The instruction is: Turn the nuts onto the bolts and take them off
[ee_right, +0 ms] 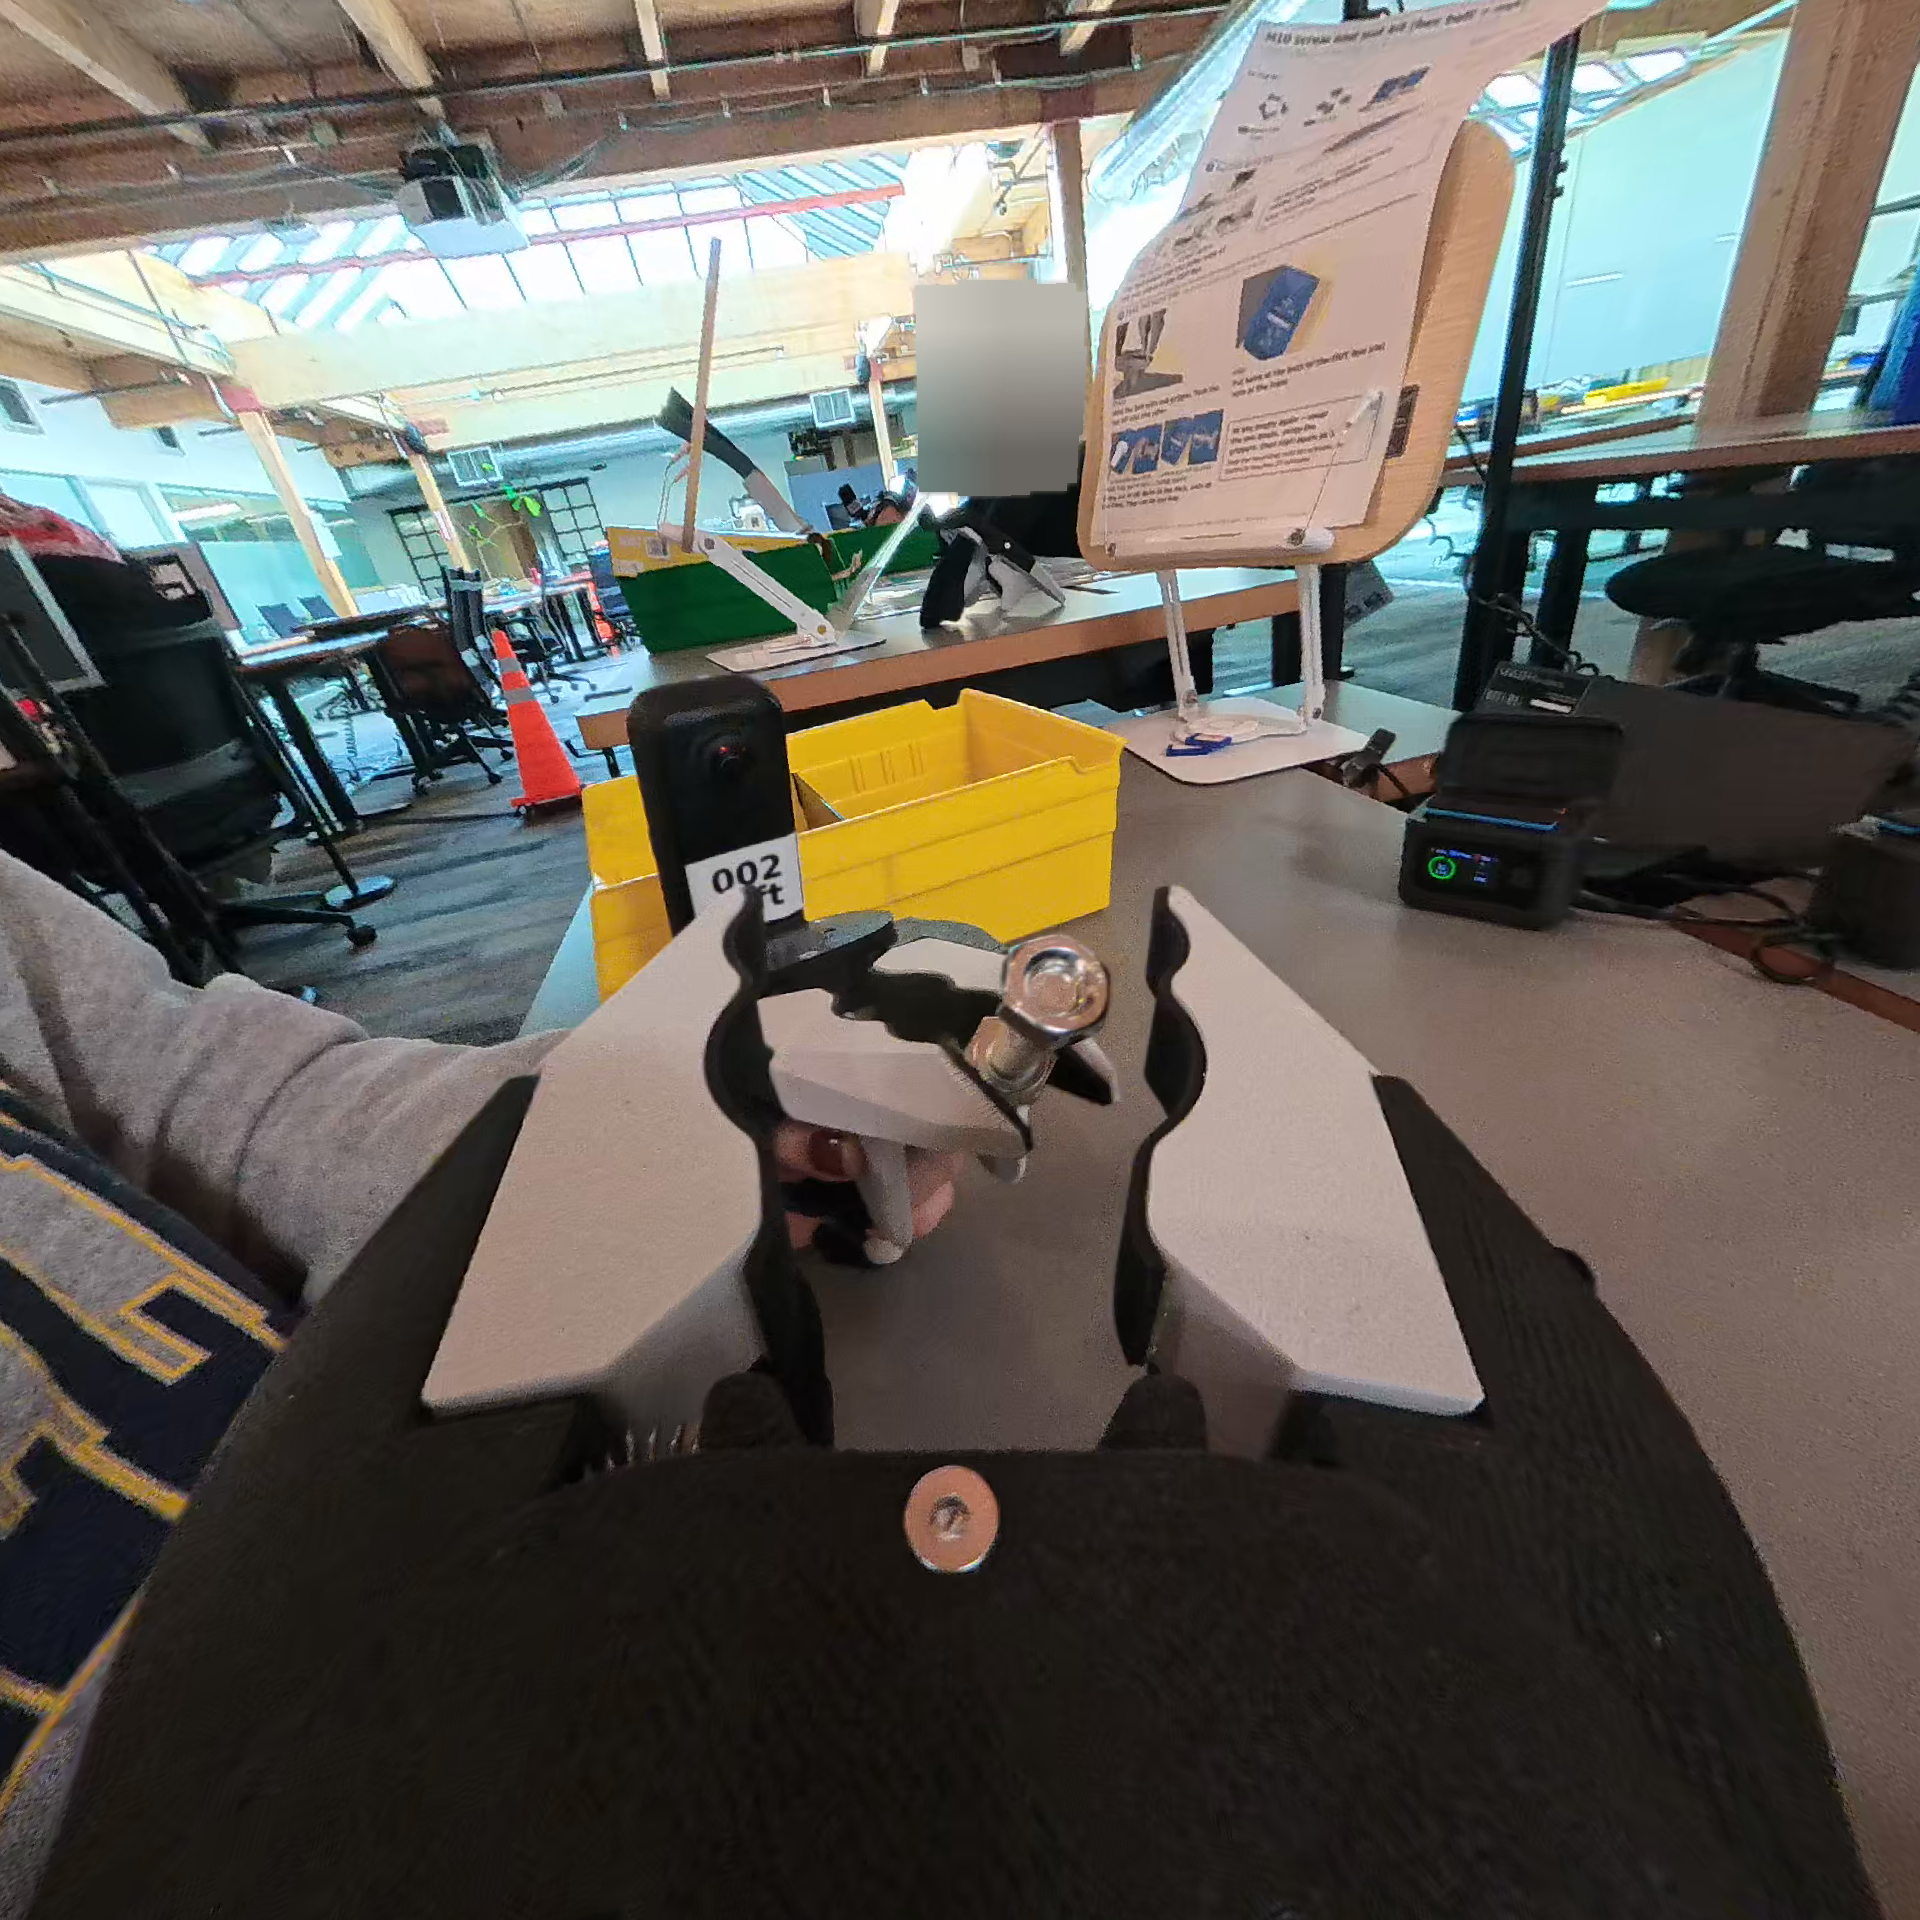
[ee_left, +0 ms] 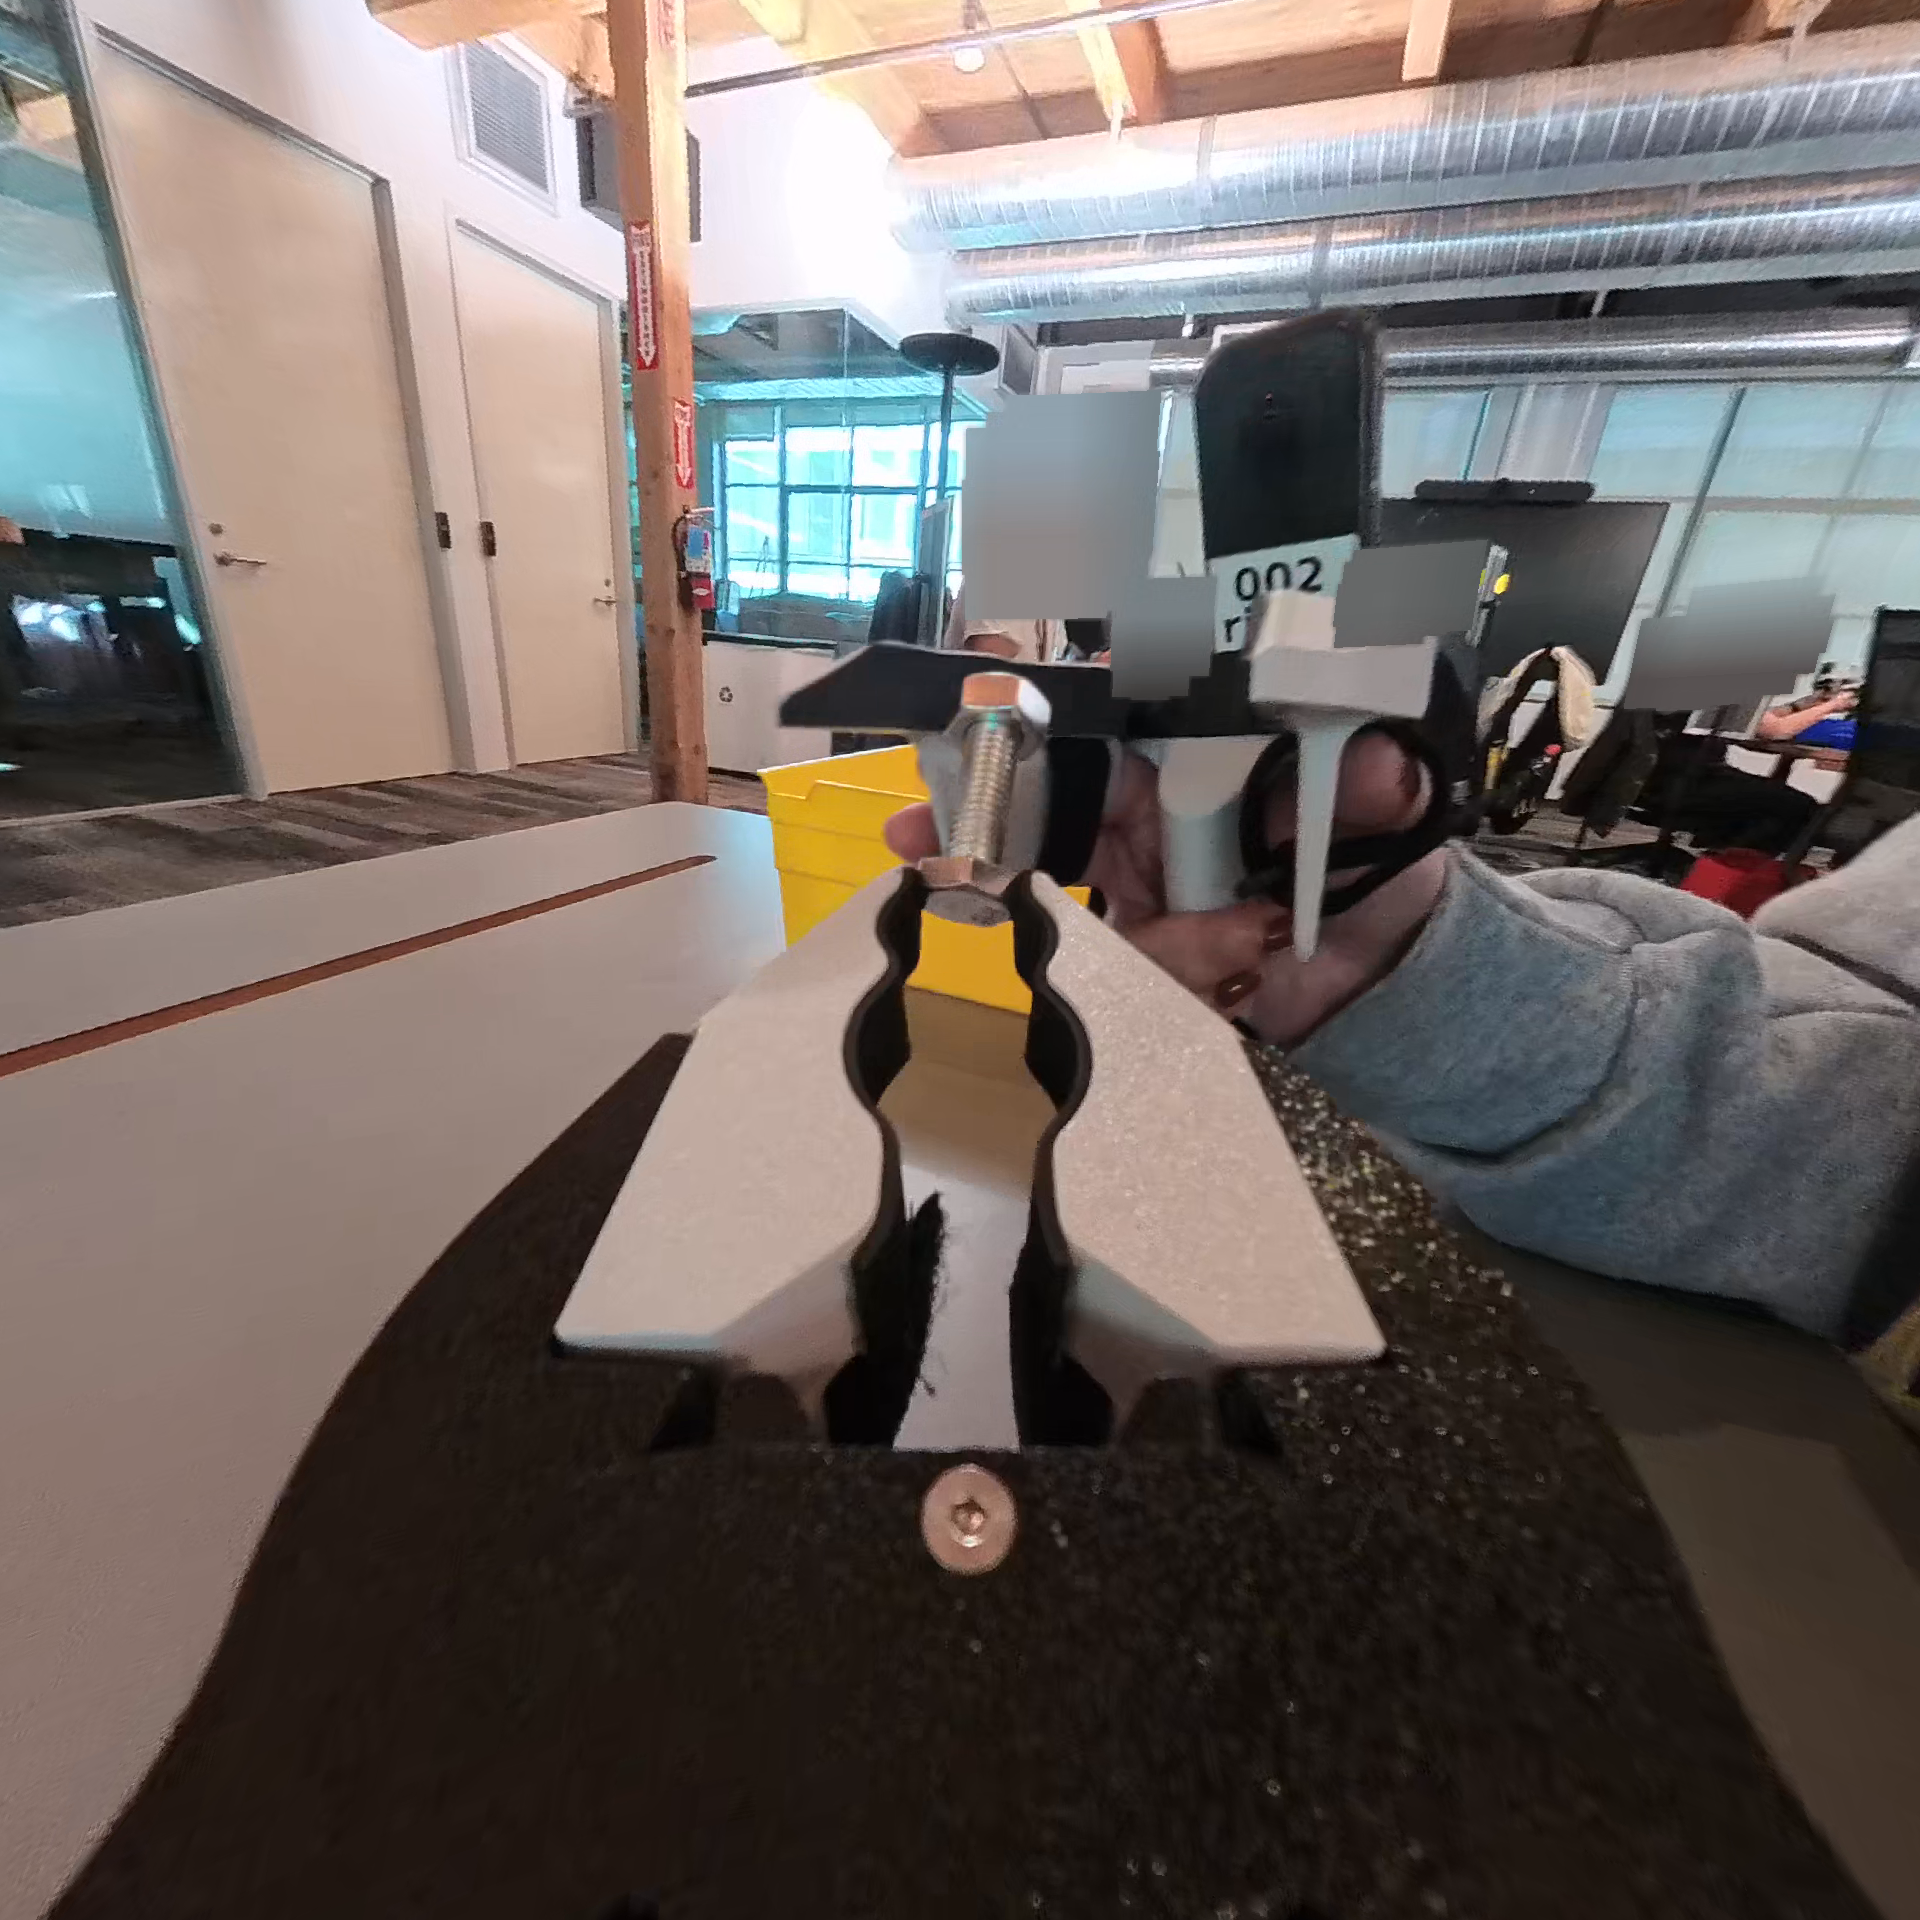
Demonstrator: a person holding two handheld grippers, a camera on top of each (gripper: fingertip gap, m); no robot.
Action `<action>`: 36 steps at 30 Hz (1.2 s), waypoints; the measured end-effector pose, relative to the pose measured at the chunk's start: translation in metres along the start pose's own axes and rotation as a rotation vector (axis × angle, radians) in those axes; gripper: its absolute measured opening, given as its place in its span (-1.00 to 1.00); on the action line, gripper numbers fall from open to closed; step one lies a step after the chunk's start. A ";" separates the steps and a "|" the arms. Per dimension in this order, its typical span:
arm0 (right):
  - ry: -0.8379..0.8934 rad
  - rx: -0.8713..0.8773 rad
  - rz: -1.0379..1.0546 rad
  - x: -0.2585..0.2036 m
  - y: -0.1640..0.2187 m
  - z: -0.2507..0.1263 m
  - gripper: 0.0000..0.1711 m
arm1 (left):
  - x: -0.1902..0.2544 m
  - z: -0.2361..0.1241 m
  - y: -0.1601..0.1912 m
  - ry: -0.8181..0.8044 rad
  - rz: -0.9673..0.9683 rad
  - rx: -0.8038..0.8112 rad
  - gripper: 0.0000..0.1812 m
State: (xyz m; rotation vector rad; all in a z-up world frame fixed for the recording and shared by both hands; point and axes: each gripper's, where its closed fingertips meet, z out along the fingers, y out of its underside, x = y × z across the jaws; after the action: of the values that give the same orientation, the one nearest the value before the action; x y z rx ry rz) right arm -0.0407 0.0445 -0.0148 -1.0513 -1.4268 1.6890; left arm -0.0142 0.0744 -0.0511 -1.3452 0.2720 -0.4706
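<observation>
One bolt (ee_right: 1023,1023), one nut (ee_left: 961,888) — left gripper (ee_left: 966,899) pinches the nut; right gripper (ee_right: 956,987) spread wide.

Left gripper (ee_left: 966,899) fingers are pinching the nut (ee_left: 961,871) at the bolt's (ee_left: 985,774) lower end, so nothing is passing between them there. Right gripper (ee_right: 1070,997) fingers are standing wide apart with the bolt head in the gap, not touching either one. Yellow bin (ee_right: 935,821) is blocking the worktop's (ee_right: 1507,1091) far edge just behind both tools. Charger box (ee_right: 1496,842) and cables are crowding the right side. Left stretch of the worktop is lying bare.
</observation>
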 end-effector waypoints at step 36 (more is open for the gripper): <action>-0.128 0.191 0.002 -0.024 -0.021 -0.015 -0.05 | 0.014 -0.014 -0.036 0.287 -0.465 0.264 -0.84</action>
State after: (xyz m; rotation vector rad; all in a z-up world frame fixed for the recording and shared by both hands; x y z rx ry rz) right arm -0.0167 0.0331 0.0083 -0.8535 -1.3116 1.8811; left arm -0.0148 0.0503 -0.0180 -1.0751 0.1227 -1.0582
